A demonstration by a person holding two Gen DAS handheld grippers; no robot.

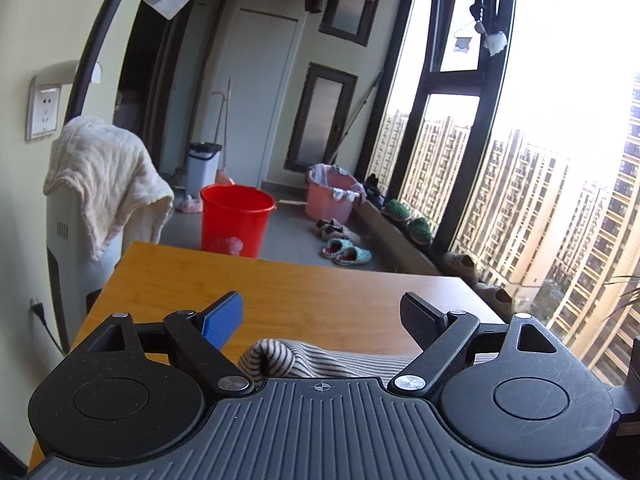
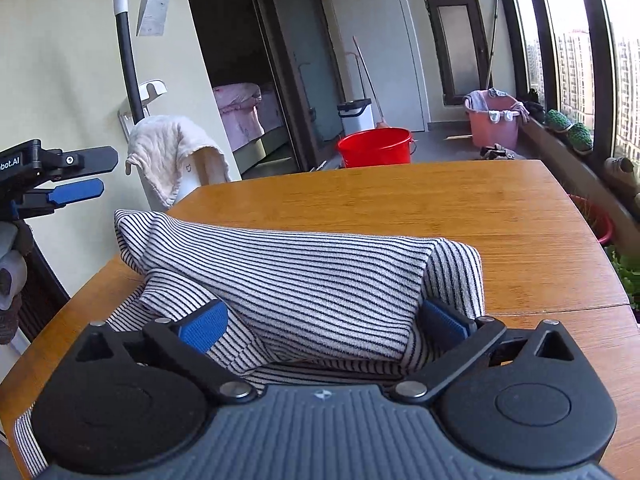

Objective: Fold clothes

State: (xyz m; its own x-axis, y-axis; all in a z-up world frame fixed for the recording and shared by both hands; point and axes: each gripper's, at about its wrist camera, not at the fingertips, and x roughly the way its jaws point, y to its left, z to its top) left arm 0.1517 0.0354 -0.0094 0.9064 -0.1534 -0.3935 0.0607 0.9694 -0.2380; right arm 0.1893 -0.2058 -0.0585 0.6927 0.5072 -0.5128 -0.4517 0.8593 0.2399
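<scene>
- Striped garment [image 2: 304,292] lies bunched on the near part of the wooden table [image 2: 460,208], its upper layer doubled over toward us, a rounded corner sticking out at the left end and a thick rolled edge at the right.
- Our right gripper [image 2: 324,326] sits low over the cloth with its jaws spread wide; the blue pads [image 2: 204,326] flank the folded mass on either side, but we see no pinch on the fabric, so we read it as let go.
- Our left gripper [image 1: 322,316] hangs above the table with its jaws apart and nothing between them; only a hump of the striped cloth shows just under its nose in the left wrist view. From the right wrist view it appears at the far left, clear of the garment.
- We judge the step in hand to be the release after one fold: the cloth is doubled over but still puffy and uneven, so the task looks only partly done.
- For the next move we think both grippers need fresh holds, probably on the two ends of the doubled edge, so the bundle can be flattened or folded across once more.
- We would take care to catch all layers, since a single layer would drag the fold open.
- Beyond the table stand a red bucket [image 2: 376,146] and a pink basket [image 2: 494,120], well apart from our work.
</scene>
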